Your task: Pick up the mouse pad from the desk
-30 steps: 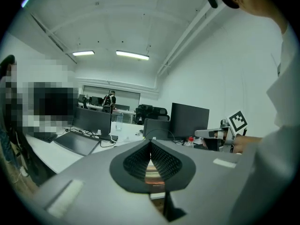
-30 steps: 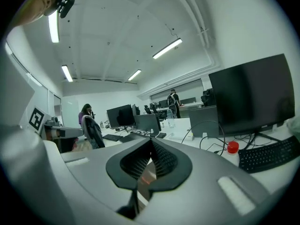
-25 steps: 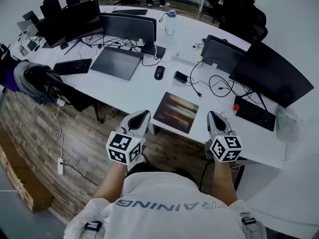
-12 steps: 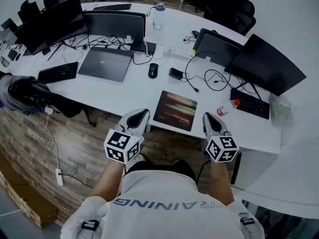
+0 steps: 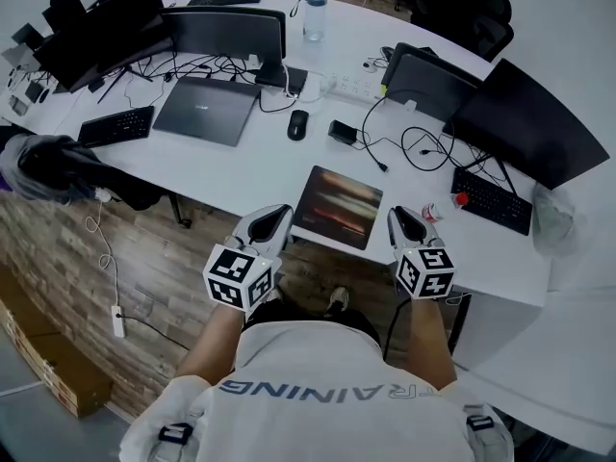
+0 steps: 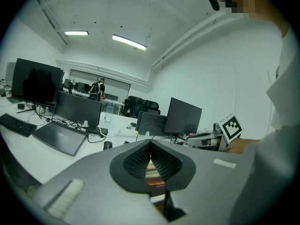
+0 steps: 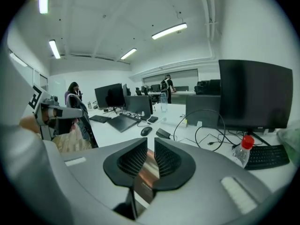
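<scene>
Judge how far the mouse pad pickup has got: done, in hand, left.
Nothing is done: the mouse pad lies flat on the desk, untouched. In hand: the left gripper, shut, and the right gripper, its jaws just opening and empty, flank its near edge. Left: grasp and lift it.

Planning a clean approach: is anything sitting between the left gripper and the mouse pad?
Nothing visible. The left gripper hovers off the near edge of the desk, with only bare surface between it and the mouse pad. The mouse lies farther back.
</scene>
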